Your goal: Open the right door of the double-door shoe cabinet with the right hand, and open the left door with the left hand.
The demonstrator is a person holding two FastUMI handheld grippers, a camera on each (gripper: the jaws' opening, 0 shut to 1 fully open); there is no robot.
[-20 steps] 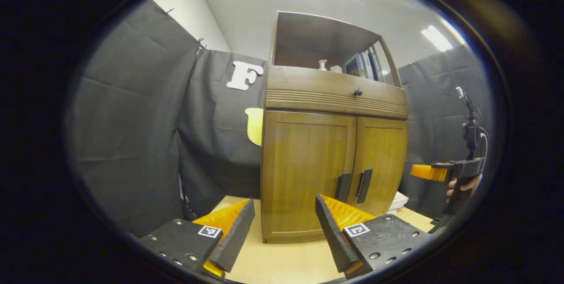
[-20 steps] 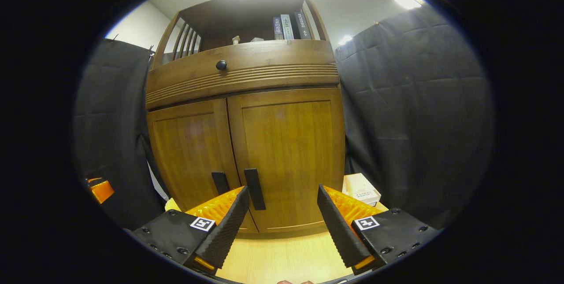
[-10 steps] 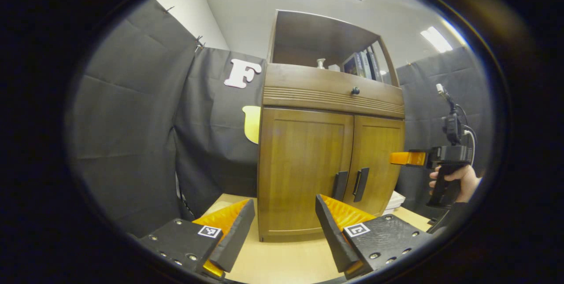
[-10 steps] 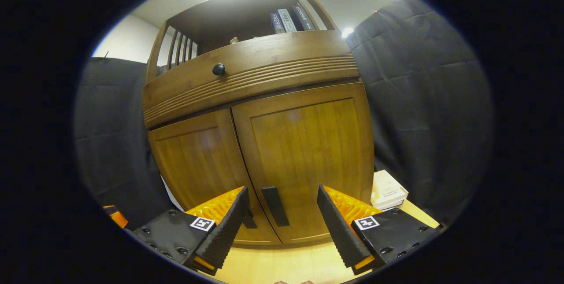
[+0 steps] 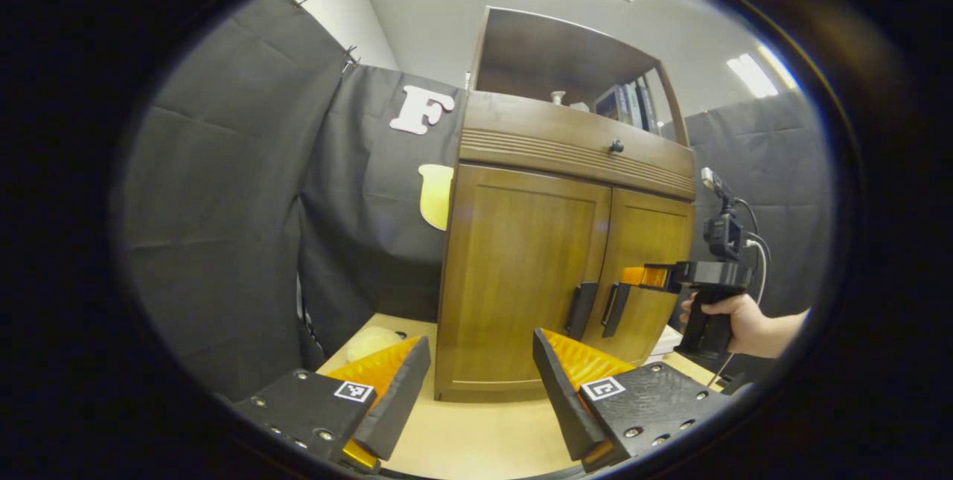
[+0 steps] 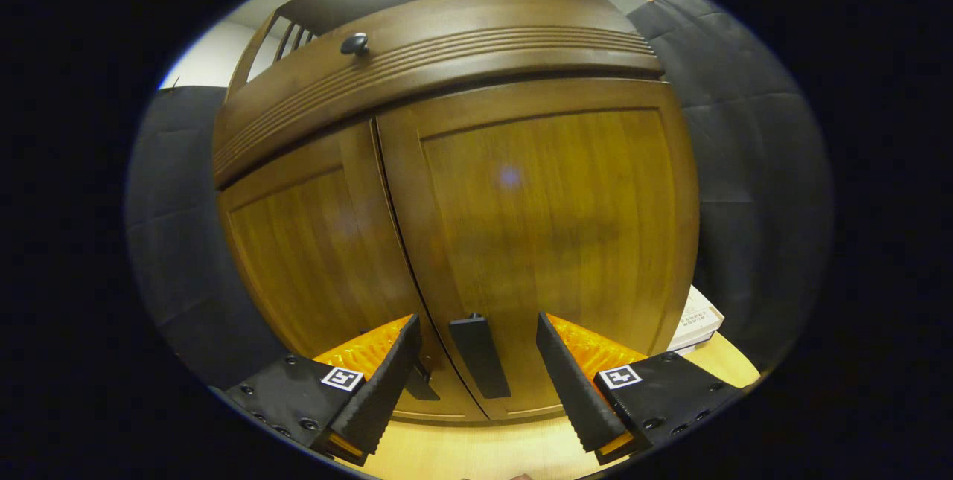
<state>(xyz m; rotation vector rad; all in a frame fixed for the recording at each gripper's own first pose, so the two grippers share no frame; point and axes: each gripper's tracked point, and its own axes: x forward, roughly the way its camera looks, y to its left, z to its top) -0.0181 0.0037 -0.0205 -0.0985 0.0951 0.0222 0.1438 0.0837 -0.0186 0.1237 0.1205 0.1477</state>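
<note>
Right gripper (image 6: 476, 372) first: jaws spread wide, the right door handle (image 6: 480, 357) standing between them, untouched by either finger. The right door (image 6: 543, 234) sits closed, flush beside the left door (image 6: 313, 257). Left gripper (image 5: 476, 383) hangs back over the desk (image 5: 476, 435), jaws wide apart and empty, well short of the shoe cabinet (image 5: 558, 257). Farther up, the cabinet's open shelf holds books (image 5: 629, 102). Both doors shut.
</note>
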